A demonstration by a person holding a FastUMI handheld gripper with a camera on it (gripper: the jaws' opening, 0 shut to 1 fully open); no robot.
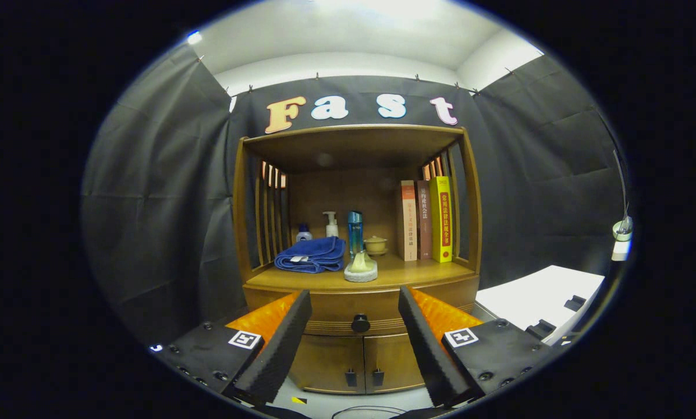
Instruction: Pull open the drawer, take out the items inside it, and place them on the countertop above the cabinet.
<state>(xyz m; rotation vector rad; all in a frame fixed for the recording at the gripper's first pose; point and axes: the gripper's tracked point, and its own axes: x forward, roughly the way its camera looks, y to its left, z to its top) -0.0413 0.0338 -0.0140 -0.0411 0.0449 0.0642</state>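
A wooden cabinet (pixel 357 244) stands straight ahead against the booth wall. Its drawer (pixel 336 311) is closed, with a round dark knob (pixel 360 323) seen in the gap between my fingers, some way beyond them. My gripper (pixel 355 308) is open and holds nothing. The countertop (pixel 418 272) above the drawer carries a folded blue towel (pixel 313 254), a small pale item on a round white base (pixel 361 267), a blue bottle (pixel 355 231), a pump bottle (pixel 330 224), a small lidded cup (pixel 376 245) and three upright books (pixel 425 220). What is inside the drawer is hidden.
Below the drawer are two small cabinet doors (pixel 361 361) with dark handles. A white table (pixel 543 299) with dark parts on it stands to the right. A slatted side panel (pixel 269 215) and a top shelf board (pixel 354 135) enclose the countertop.
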